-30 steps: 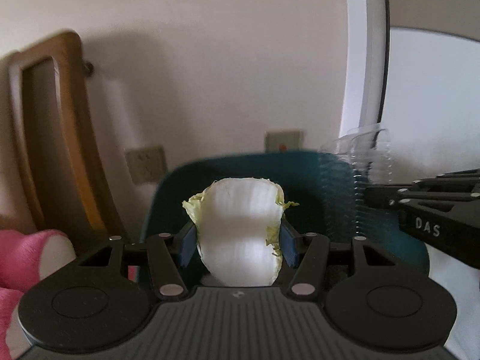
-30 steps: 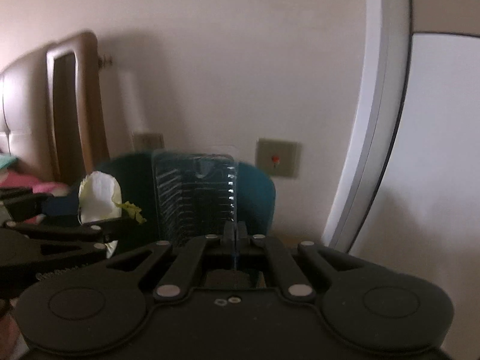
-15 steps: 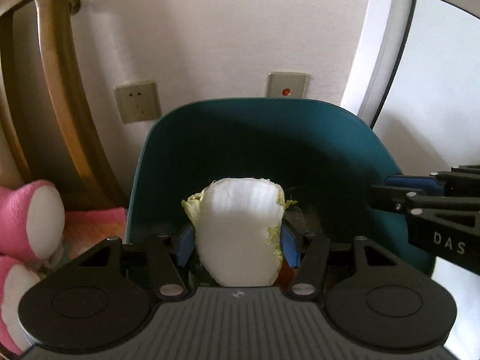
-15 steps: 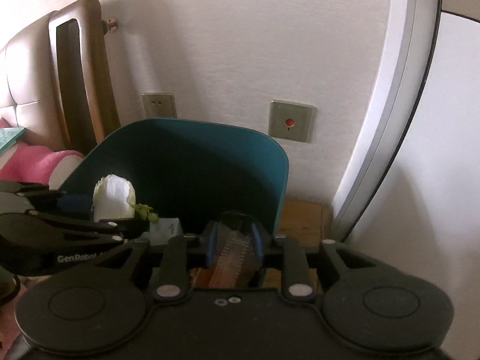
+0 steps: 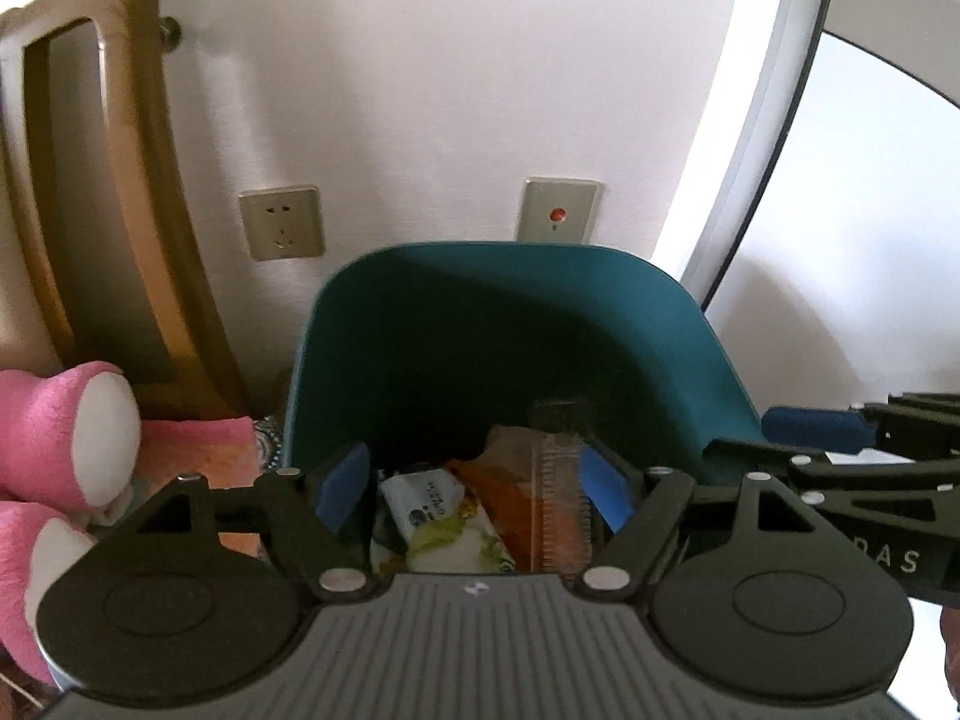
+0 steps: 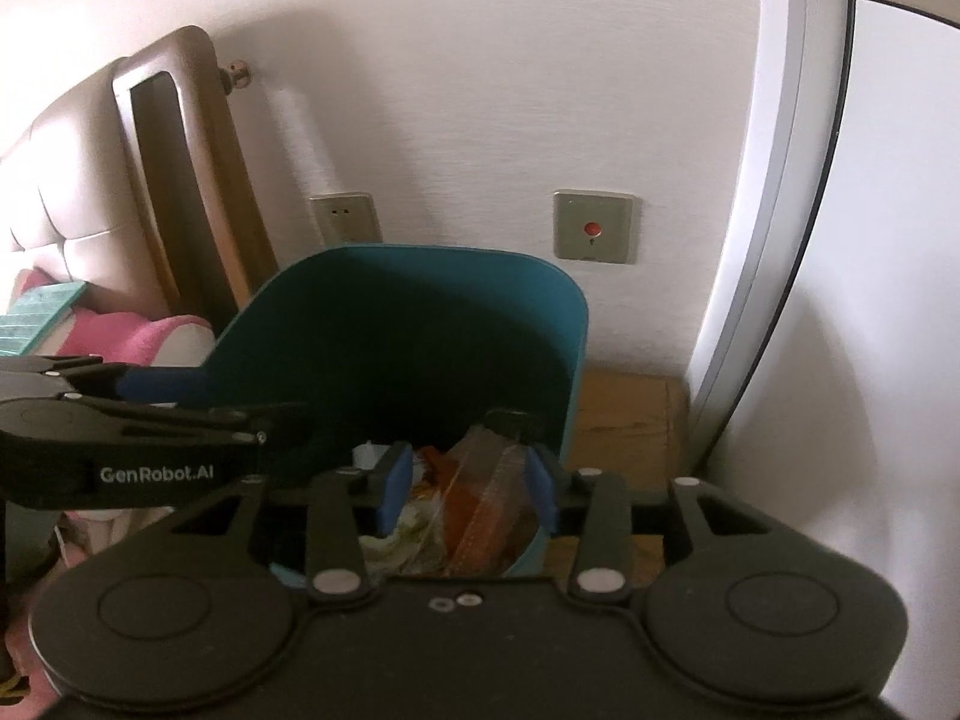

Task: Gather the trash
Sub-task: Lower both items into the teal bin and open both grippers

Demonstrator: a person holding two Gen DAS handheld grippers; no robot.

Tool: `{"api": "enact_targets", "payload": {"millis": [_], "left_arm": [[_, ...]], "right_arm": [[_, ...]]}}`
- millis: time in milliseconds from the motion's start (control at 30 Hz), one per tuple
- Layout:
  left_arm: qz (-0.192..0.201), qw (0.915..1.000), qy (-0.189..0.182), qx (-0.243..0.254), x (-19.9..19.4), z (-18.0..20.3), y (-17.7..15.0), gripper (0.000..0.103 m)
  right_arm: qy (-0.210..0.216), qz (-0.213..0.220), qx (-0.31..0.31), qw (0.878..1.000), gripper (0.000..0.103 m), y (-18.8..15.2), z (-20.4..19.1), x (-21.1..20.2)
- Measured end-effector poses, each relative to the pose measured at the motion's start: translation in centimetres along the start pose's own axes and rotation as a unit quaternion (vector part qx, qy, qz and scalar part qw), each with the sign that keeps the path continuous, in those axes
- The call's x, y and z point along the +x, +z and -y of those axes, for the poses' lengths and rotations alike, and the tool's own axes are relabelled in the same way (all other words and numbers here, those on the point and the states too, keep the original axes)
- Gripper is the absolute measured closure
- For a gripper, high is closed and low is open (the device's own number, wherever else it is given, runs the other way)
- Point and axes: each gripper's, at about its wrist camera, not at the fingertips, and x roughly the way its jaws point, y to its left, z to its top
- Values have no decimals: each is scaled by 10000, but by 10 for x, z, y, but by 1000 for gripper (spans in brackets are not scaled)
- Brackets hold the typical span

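Note:
A teal trash bin (image 5: pixel 510 324) stands against the wall; it also shows in the right wrist view (image 6: pixel 420 312). My left gripper (image 5: pixel 474 483) is open and empty above the bin's near side. Below it in the bin lie the cabbage piece (image 5: pixel 450 549), a white wrapper (image 5: pixel 426 495), orange trash (image 5: pixel 504 498) and the clear plastic tray (image 5: pixel 561 498). My right gripper (image 6: pixel 467 480) is open and empty over the bin, with the clear tray (image 6: pixel 492 504) lying in the trash below it. Each gripper shows at the side of the other's view.
A pink plush toy (image 5: pixel 66 432) lies left of the bin by a wooden headboard frame (image 5: pixel 114 210). A wall socket (image 5: pixel 281 222) and a red-button switch (image 5: pixel 558 211) sit above the bin. A wooden stand (image 6: pixel 624 414) is right of the bin beside a white door frame (image 6: pixel 774 180).
My left gripper opened and the cabbage piece dropped into the bin. My right gripper opened wider and the clear tray now lies in the trash. Both views tilted down toward the bin.

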Motion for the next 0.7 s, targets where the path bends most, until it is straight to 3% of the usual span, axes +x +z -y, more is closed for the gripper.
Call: {"api": "enact_targets", "payload": {"millis": [200, 400, 533, 700], "left_arm": [[-58, 10000, 38, -64, -19, -6, -5, 25], [-152, 9999, 25, -48, -41, -13, -8, 19], [-183, 9996, -129, -142, -60, -20, -8, 7], [-149, 9995, -275, -106, -87, -24, -9, 3]], "right_arm": [[150, 73, 110, 9998, 58, -5, -6, -16], [125, 48, 157, 9998, 50, -10, -13, -33], [141, 98, 233, 9996, 47, -12, -19, -50], [120, 284, 223, 9993, 45, -15, -32, -76]]}}
